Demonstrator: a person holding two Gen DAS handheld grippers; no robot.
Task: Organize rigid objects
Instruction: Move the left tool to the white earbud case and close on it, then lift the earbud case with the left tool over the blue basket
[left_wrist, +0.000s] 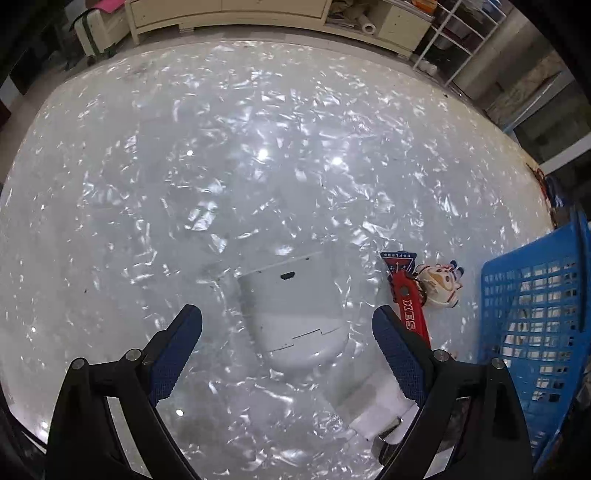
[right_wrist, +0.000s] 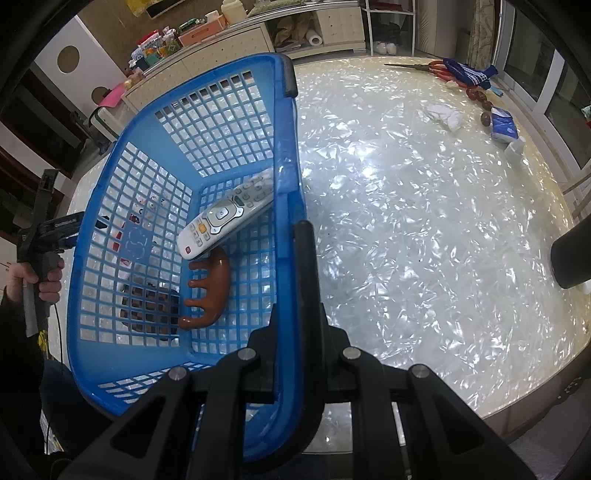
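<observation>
Nearest your left lens: your left gripper (left_wrist: 287, 328), jaws spread wide, nothing between the pads, pointing steeply down at the glossy pearl-patterned tabletop (left_wrist: 221, 166).

Item, task object: a white rounded plastic case (left_wrist: 291, 317), flat on the table, framed in the gap between your two left fingers and just beyond their tips; not touched.

Item: a red lanyard strap (left_wrist: 410, 306) printed "XES", just right of your right-hand finger, with a small white figurine charm (left_wrist: 441, 286) touching its far end.

Item: a white folded piece with a metal clip (left_wrist: 376, 413), near the lower right finger, partly hidden by it.

Item: blue plastic basket (right_wrist: 177, 184), at the right edge of the left view. Your right gripper (right_wrist: 295, 236) is pressed together on its rim, one finger inside the wall, one outside.

Basket contents: a grey-white remote control (right_wrist: 225, 218) leaning on the wall, its lower end over a brown wooden massager (right_wrist: 210, 291).

Far table edge, right view: red-handled scissors (right_wrist: 424, 68), a blue cloth (right_wrist: 469, 74), a tissue pack (right_wrist: 504, 127), well apart from the basket.
</observation>
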